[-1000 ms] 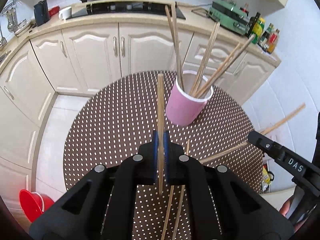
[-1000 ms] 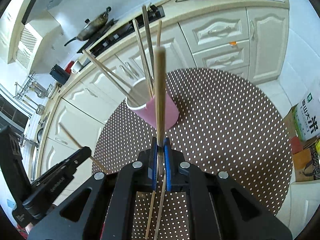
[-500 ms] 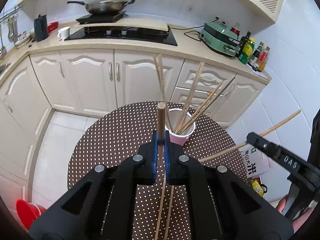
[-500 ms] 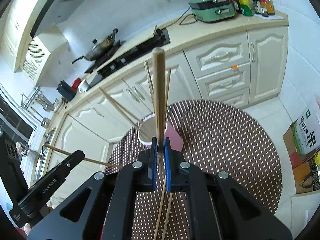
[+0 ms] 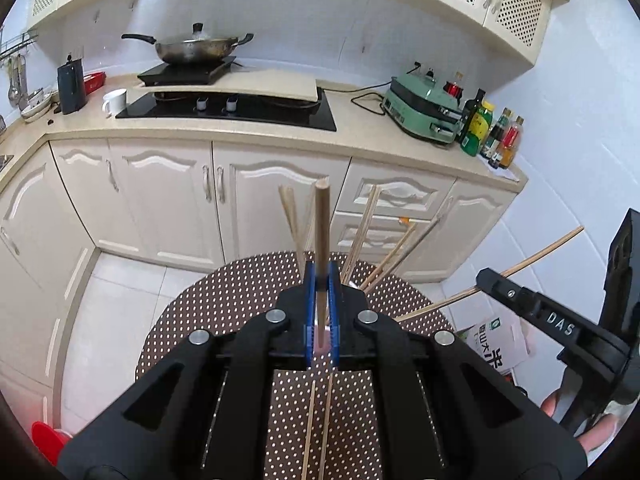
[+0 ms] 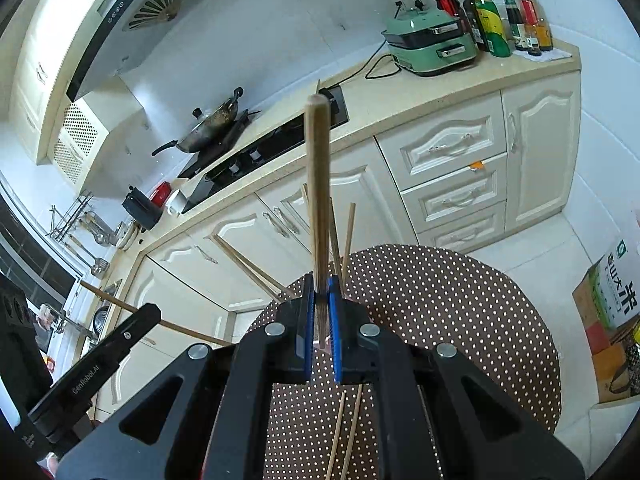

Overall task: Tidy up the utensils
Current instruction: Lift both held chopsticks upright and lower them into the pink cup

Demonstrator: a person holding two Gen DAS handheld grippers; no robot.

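My left gripper (image 5: 321, 276) is shut on a wooden chopstick (image 5: 321, 232) that points forward and up. My right gripper (image 6: 320, 288) is shut on another chopstick (image 6: 318, 184), also pointing up. Both are raised above the round dotted table (image 5: 240, 300). The pink cup is almost hidden behind the jaws; only a sliver (image 5: 322, 340) shows. Several chopsticks (image 5: 368, 232) stand in it. Two loose chopsticks (image 5: 318, 420) lie on the table under my left gripper and show in the right wrist view (image 6: 346, 428). The right gripper with its chopstick shows at the right of the left view (image 5: 484, 276).
Kitchen cabinets (image 5: 248, 196) and a counter with a hob (image 5: 228, 106), a wok (image 5: 192, 46), a green appliance (image 5: 424, 110) and bottles (image 5: 488, 132) stand behind the table. A red bucket (image 5: 48, 440) and a carton (image 6: 618, 280) are on the floor.
Both grippers have lifted and tilted upward with their chopsticks. The pink cup has dropped from open view to behind the jaws, and more of the kitchen shows.
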